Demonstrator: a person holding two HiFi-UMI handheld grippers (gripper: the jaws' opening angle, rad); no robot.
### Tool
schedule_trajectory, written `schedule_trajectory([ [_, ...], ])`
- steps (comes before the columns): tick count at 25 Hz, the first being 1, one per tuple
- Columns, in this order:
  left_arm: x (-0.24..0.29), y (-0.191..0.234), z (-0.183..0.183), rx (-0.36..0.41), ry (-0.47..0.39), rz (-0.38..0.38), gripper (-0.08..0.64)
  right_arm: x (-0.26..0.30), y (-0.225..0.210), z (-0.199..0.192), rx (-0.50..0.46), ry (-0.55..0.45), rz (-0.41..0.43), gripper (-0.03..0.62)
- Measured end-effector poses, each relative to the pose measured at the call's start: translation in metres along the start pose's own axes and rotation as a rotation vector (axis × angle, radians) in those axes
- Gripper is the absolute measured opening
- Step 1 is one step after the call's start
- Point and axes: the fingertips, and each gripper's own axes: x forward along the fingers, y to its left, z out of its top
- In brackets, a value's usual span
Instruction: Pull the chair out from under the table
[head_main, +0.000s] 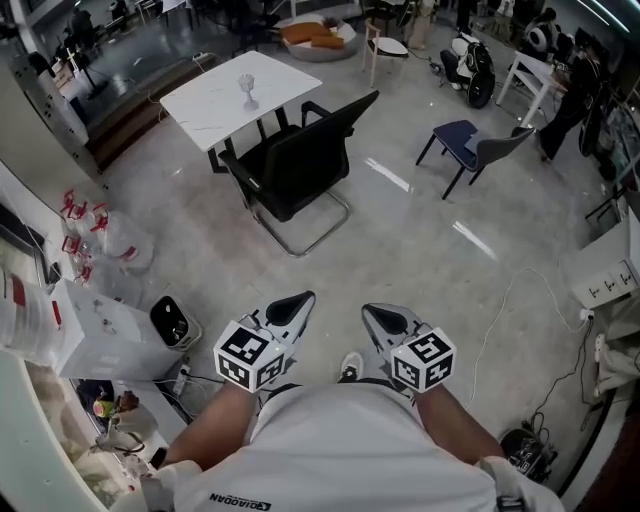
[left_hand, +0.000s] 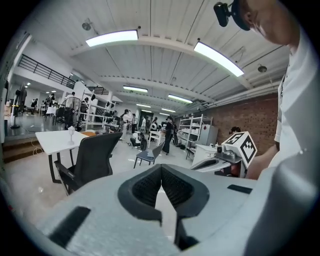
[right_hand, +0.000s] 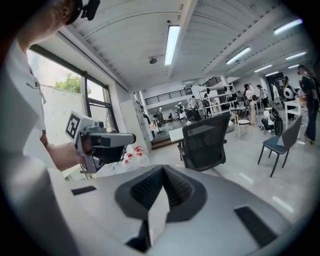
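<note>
A black mesh office chair (head_main: 300, 165) stands on the grey floor, its seat just off the near corner of a white table (head_main: 240, 95); it also shows as the chair (left_hand: 87, 160) in the left gripper view and as the chair (right_hand: 202, 140) in the right gripper view. My left gripper (head_main: 298, 303) and right gripper (head_main: 372, 313) are held close to my body, well short of the chair, pointing toward it. Both are shut with nothing between the jaws. A small glass (head_main: 246, 88) stands on the table.
A dark blue chair (head_main: 470, 150) stands to the right. At left are a white counter (head_main: 100, 335), plastic bags (head_main: 120, 245) and a black appliance (head_main: 175, 322). Cables (head_main: 540, 300) run over the floor at right. More furniture and people fill the far room.
</note>
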Motion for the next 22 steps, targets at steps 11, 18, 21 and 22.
schedule_trajectory([
  [11,0.103,0.004,-0.002,-0.033,0.087,0.055,0.009,-0.003,-0.108,0.005,0.052,0.032,0.044,0.006],
  [18,0.138,0.013,0.008,-0.027,0.112,0.045,0.009,-0.001,-0.14,0.015,0.075,0.015,0.036,0.006],
  [21,0.158,0.01,0.009,-0.019,0.11,0.011,0.009,-0.002,-0.154,0.015,0.075,0.015,0.019,0.006],
  [22,0.166,0.01,0.009,-0.017,0.111,0.0,0.009,-0.002,-0.159,0.015,0.075,0.019,0.012,0.006],
])
